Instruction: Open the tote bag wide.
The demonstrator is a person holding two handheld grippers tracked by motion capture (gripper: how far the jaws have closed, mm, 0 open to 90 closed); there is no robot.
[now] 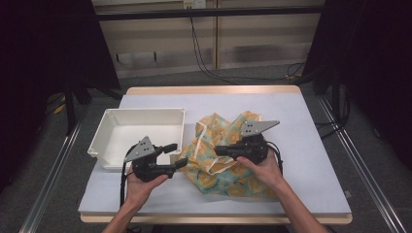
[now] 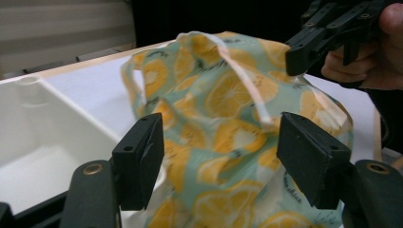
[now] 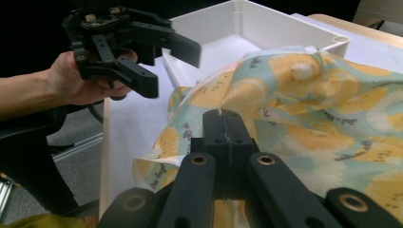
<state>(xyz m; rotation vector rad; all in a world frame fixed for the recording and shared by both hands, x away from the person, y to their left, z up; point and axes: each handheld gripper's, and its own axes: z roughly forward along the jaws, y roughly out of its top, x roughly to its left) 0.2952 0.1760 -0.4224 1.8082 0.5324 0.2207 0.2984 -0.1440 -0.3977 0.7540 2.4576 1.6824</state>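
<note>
the pale blue-grey tabletop (image 1: 311, 160) carries it all, and the white rectangular plastic tray (image 1: 112, 116) sits toward its left edge, open side up. just right of the tray, near the front edge, lies the crumpled mint-green cloth with yellow lemon-slice print (image 1: 219, 170), one thin white strap (image 2: 242, 80) arching over its raised fold.

right gripper (image 1: 219, 150) has its jaws pressed together, and the right gripper view puts a pinch of the cloth's edge between them. left gripper (image 1: 176, 155) hovers by the cloth's left side, jaws apart, nothing between the pads, fabric just beyond them.

risks from here: that right-hand pinch looks thin, so a pull could let the fabric slide out. if the left jaws come together on the loose strap instead of the cloth body, the fold could drag unevenly. a sweep leftward might also snag the tray's near corner and shove it.

hard to tell: how deep the cloth sits in the right jaws, since the jaw tips cover it. the cloth's underside and its true shape are bunched out of sight.
</note>
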